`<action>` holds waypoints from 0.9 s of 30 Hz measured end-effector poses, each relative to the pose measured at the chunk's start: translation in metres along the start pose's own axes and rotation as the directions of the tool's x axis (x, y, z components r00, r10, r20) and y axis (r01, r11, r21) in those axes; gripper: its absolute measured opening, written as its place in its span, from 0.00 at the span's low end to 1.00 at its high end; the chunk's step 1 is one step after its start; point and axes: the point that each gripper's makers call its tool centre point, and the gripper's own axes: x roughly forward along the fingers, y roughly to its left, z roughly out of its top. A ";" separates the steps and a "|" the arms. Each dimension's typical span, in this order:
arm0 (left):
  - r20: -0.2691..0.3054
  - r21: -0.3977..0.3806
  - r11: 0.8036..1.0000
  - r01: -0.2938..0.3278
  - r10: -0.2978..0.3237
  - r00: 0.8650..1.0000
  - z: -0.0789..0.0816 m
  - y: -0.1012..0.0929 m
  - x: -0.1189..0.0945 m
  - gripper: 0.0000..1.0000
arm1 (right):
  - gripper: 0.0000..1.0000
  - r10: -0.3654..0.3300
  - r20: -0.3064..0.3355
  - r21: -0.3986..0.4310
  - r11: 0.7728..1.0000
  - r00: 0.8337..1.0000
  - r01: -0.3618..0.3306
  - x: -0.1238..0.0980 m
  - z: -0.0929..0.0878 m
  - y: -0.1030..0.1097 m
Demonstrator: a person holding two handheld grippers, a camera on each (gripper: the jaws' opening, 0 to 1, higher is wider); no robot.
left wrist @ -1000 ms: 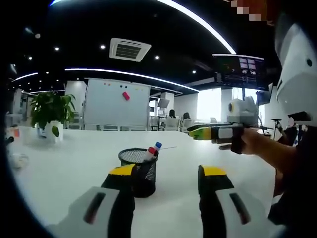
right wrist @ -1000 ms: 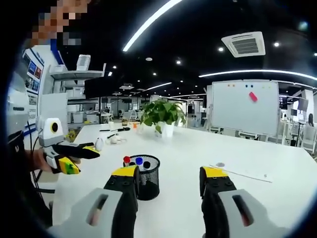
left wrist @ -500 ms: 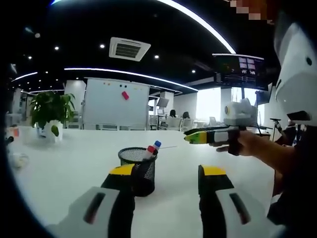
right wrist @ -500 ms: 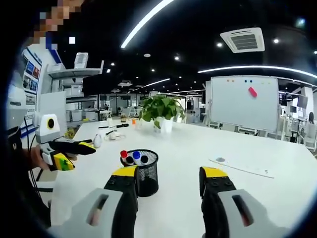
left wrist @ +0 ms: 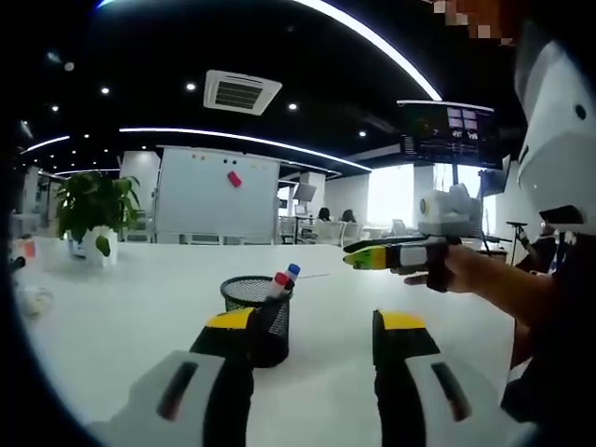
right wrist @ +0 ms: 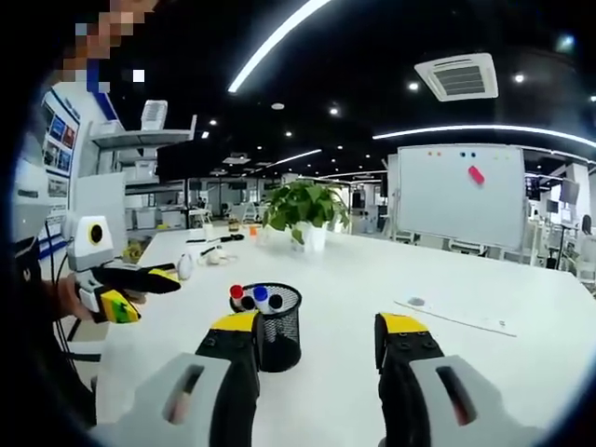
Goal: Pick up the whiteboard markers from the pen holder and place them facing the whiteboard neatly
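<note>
We read both views left to right. Left claw (left wrist: 314, 337): jaws apart, empty. The mesh pen holder (left wrist: 254, 317) stands on the white table (left wrist: 121, 321) just ahead, partly behind its left jaw; the markers (left wrist: 282, 281) stand near-upright, leaning right. Right claw (right wrist: 318, 340): jaws apart, empty, with the pen holder (right wrist: 273, 326) similarly ahead-left. Whiteboard (right wrist: 460, 196) well beyond. We judge both about equally near; nothing blocks the approach.

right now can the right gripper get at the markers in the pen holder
Probably yes: the right gripper is open, the pen holder sits just ahead, and the markers stick up uncovered.
</note>
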 end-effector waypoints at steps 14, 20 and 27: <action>-0.012 -0.005 1.000 -0.003 0.003 1.000 -0.004 -0.001 0.001 0.51 | 0.50 0.014 -0.008 -0.003 1.000 1.000 -0.014 0.004 -0.003 0.004; -0.012 -0.005 1.000 -0.005 0.005 1.000 -0.004 -0.001 0.000 0.51 | 0.50 0.019 -0.023 -0.024 1.000 1.000 -0.020 0.009 -0.007 0.007; -0.014 -0.008 1.000 -0.009 0.009 1.000 -0.005 0.000 -0.001 0.51 | 0.50 0.020 -0.025 -0.032 0.999 0.999 -0.021 0.011 -0.008 0.008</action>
